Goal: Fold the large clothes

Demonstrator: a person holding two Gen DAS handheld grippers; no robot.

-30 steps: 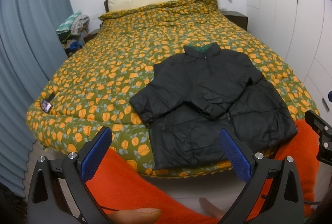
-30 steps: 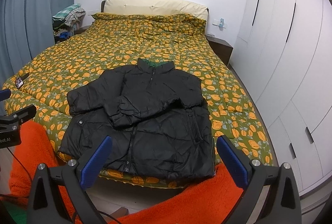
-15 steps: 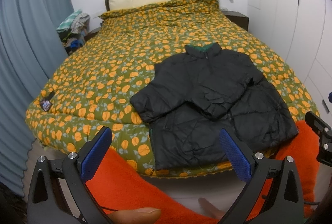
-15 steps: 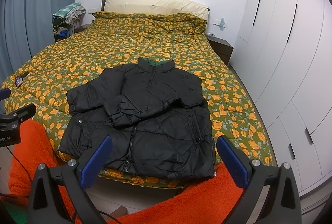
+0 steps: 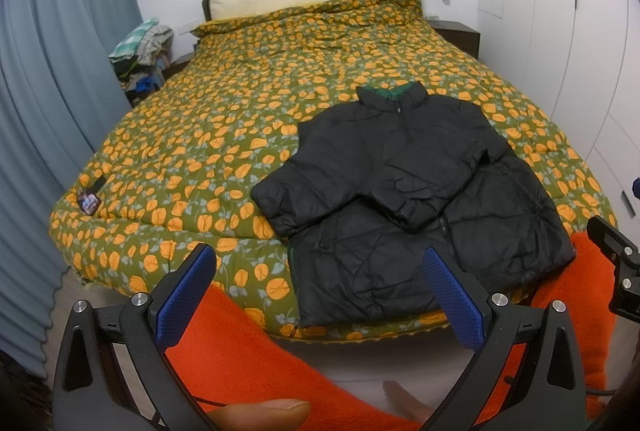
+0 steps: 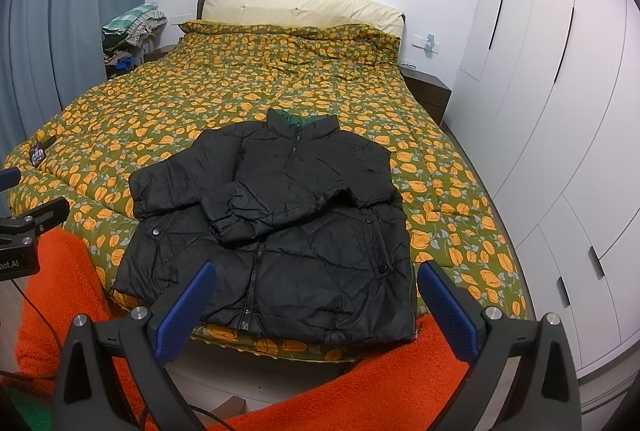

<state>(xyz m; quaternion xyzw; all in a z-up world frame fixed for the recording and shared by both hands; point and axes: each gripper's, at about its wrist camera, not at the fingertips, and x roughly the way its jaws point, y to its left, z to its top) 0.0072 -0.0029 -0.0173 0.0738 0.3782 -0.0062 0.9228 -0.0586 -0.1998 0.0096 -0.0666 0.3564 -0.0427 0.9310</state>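
A black puffer jacket [image 5: 404, 199] [image 6: 280, 215] lies face up at the foot of the bed, collar toward the headboard, both sleeves folded across its chest. Its hem reaches the bed's near edge. My left gripper [image 5: 320, 295] hovers open short of the bed, left of the jacket's hem, holding nothing. My right gripper [image 6: 316, 307] is open too, level with the hem and above the floor gap, empty. The body of each gripper shows at the edge of the other's view.
The bed carries an olive quilt with orange flowers [image 5: 208, 135] [image 6: 160, 103]. A small dark tag [image 5: 89, 200] lies at its left corner. Blue curtains [image 5: 44, 111] hang left, white wardrobes [image 6: 560, 111] stand right. Orange fleece sleeves [image 6: 360, 391] fill the foreground.
Both views have drifted very slightly; the jacket and the open grippers are as before.
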